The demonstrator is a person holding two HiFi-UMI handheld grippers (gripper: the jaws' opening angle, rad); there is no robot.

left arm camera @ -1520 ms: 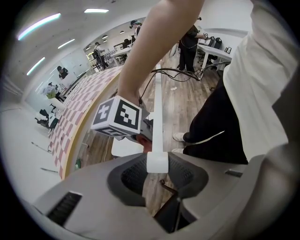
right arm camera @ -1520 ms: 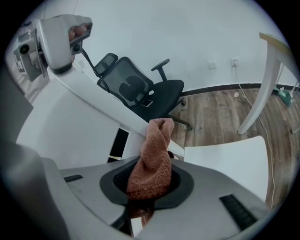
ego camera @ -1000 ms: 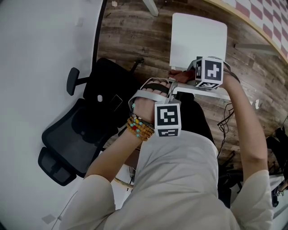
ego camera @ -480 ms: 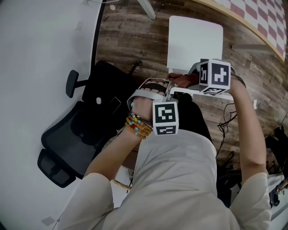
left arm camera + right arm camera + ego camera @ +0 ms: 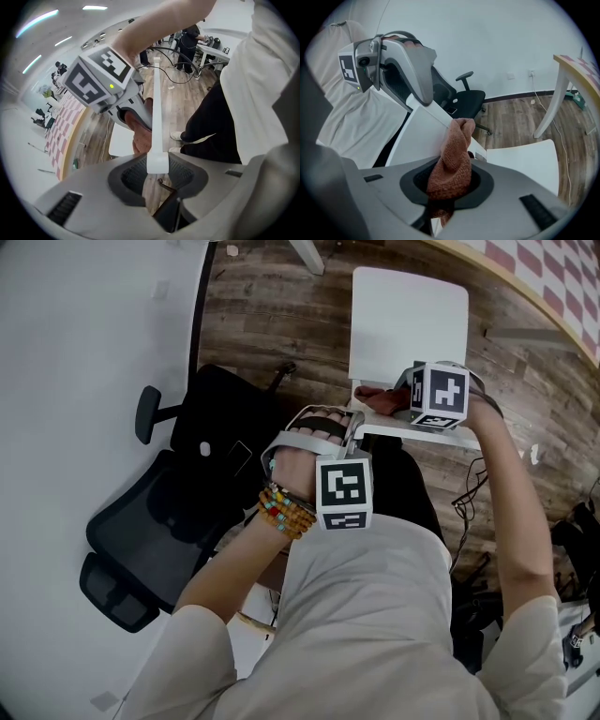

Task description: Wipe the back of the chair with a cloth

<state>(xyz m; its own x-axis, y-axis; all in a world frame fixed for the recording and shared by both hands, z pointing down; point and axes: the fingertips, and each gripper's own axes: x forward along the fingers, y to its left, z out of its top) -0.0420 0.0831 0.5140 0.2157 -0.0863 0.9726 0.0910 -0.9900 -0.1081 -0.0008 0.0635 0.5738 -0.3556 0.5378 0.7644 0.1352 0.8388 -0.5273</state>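
A white chair stands in front of me, its seat (image 5: 408,320) beyond the thin top edge of its back (image 5: 417,435). My left gripper (image 5: 354,439) points down and is shut on that top edge (image 5: 156,117) near its left end. A reddish-brown cloth (image 5: 452,159) is bunched in my right gripper (image 5: 450,187), which is shut on it. The cloth (image 5: 377,401) lies against the seat-side face of the chair back (image 5: 422,136), just past the left gripper. The right gripper (image 5: 394,401) reaches over the back from the right.
A black office chair (image 5: 178,493) stands to the left by a white wall (image 5: 84,381). A white table leg (image 5: 548,108) and a table edge are on the right. Cables (image 5: 469,488) lie on the wood floor. My legs stand right behind the chair back.
The right gripper with the cloth slid a little right along the chair back, then came back left. The left gripper stayed put on the top edge.
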